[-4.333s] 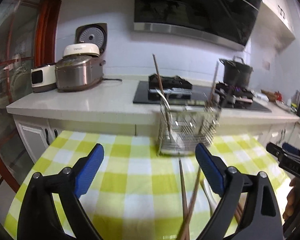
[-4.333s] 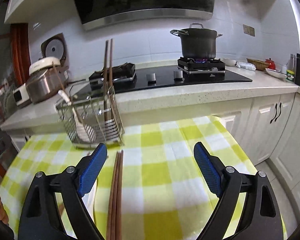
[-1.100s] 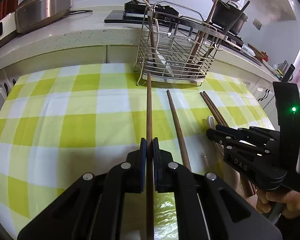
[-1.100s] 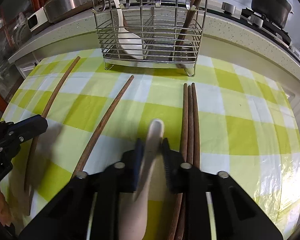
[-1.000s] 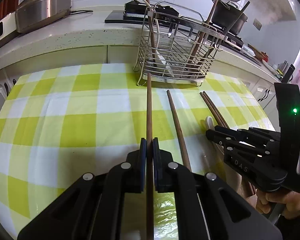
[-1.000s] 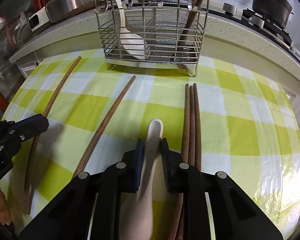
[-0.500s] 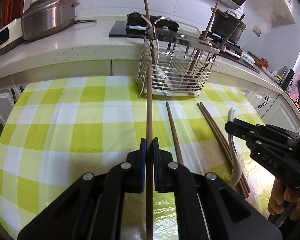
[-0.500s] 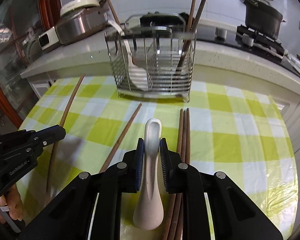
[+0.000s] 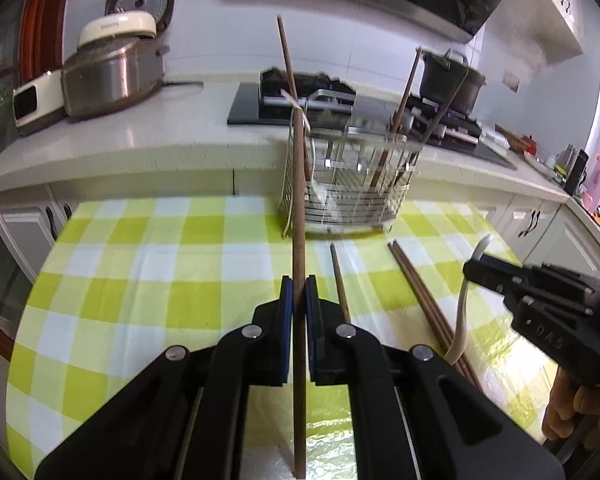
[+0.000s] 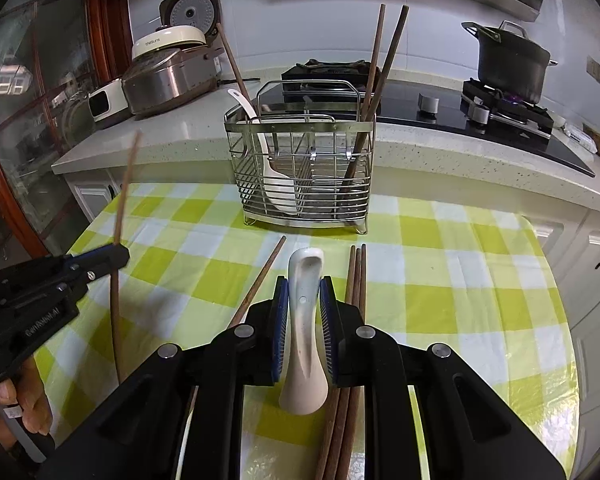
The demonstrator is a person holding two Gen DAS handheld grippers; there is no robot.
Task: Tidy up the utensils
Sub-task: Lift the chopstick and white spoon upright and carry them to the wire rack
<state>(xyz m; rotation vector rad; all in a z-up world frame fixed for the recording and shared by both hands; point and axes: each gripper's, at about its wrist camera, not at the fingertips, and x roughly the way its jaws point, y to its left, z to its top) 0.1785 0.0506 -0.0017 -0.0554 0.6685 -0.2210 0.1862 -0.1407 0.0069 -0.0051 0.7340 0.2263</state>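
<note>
Inside wire caddy [image 10: 300, 184]: white spoon [image 10: 274, 184], three chopsticks; left tool [image 9: 299, 292] gripping chopstick [image 9: 299, 208], right tool [image 10: 304, 300] gripping ladle [image 10: 304, 320].

Brown chopstick [image 9: 299, 240] and white spoon [image 10: 305, 320] aloft before wire caddy [image 10: 304, 168].

Both wrist views face the wire rack [image 9: 346, 188] from nearby.

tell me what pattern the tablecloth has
The tablecloth is a yellow-green and white check, clearest in the right wrist view.
</note>
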